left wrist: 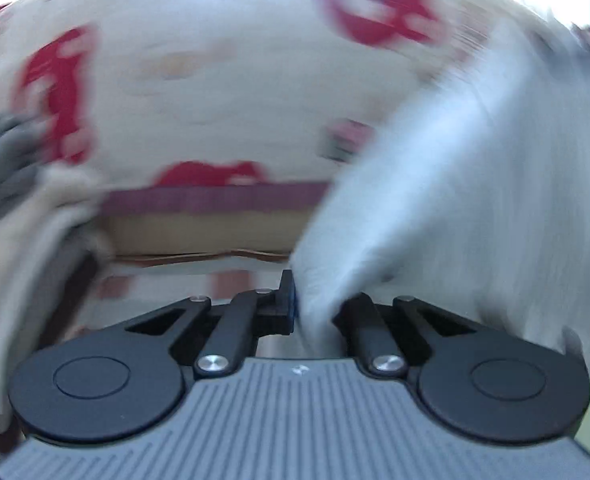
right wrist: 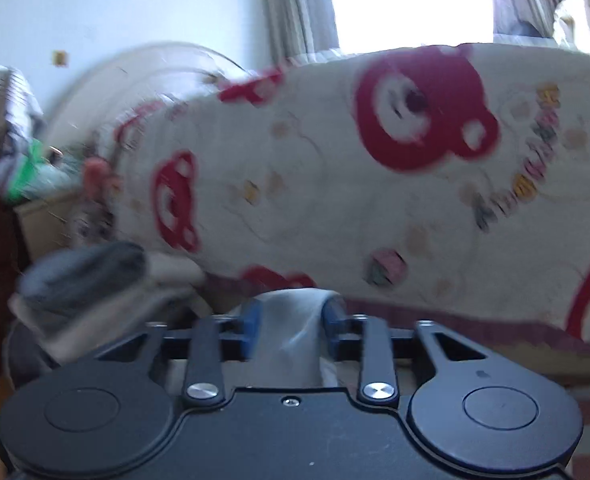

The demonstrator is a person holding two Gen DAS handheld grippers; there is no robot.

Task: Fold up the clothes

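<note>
Left hand-held gripper (left wrist: 313, 304): black two-finger unit with a grey ribbed body, clenched on a pale white-grey cloth garment (left wrist: 435, 200). The fabric is pinched between the fingers, the right finger hidden under it, a blue pad showing on the left one. From the grip the garment rises and spreads ahead and to the right of this gripper, filling that side of the left wrist view; heavily blurred.

Right hand-held gripper (right wrist: 291, 322): black two-finger unit with blue finger pads (right wrist: 251, 320), grasping a gathered bunch of the same pale cloth (right wrist: 291, 332) that fills the gap between the pads and runs back over the gripper body.

Just left of and ahead of the right gripper: a stack of folded dark grey and beige clothes (right wrist: 87, 280). A similar grey and beige pile (left wrist: 11, 184) sits at the far left of the left wrist view.

Ahead of both grippers: a bed with a cream cover printed with red bear heads (right wrist: 375, 184), purple band (left wrist: 215, 198) along its near edge.

Beyond the bed: grey curtains (right wrist: 299, 8) around a bright window (right wrist: 411, 0); pale wall (right wrist: 115, 4) to the left.
</note>
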